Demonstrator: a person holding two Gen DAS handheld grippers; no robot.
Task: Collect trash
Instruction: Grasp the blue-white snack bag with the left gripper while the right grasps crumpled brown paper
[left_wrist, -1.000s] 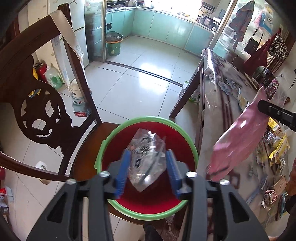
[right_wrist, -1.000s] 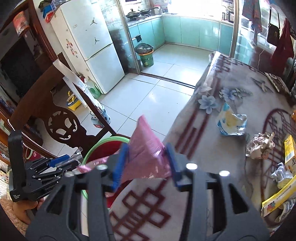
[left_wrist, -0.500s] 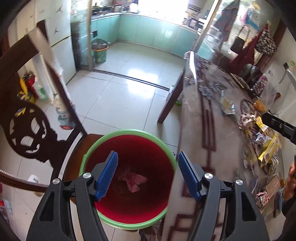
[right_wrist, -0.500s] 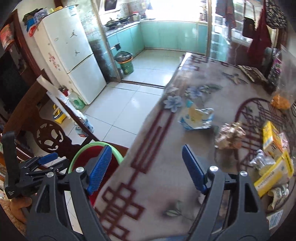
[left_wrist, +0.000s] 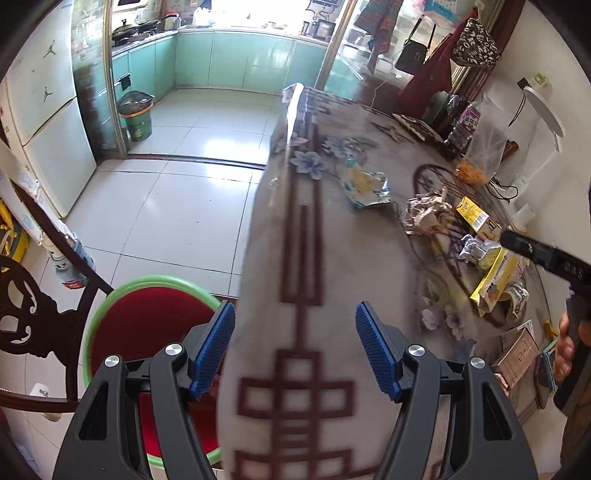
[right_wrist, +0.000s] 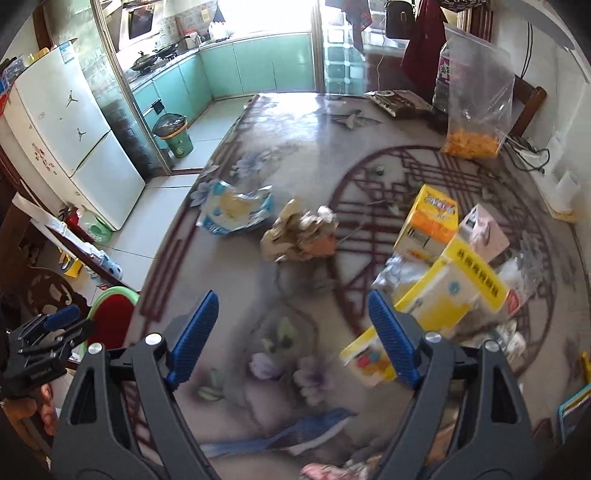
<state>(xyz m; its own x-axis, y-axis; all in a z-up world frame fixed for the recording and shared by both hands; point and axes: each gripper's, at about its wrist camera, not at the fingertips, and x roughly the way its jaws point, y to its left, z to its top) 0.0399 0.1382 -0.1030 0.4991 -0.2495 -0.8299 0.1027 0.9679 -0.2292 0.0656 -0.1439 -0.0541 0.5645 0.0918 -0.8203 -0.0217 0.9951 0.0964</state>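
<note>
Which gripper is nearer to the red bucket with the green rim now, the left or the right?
Left. The left gripper hangs over the table edge right beside the red bucket. The right gripper is farther in, over the table.

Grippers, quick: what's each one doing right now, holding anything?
Left gripper: open, nothing held, over the table edge beside the red bin.
Right gripper: open, jaws just widening, nothing between them, above the table.
</note>
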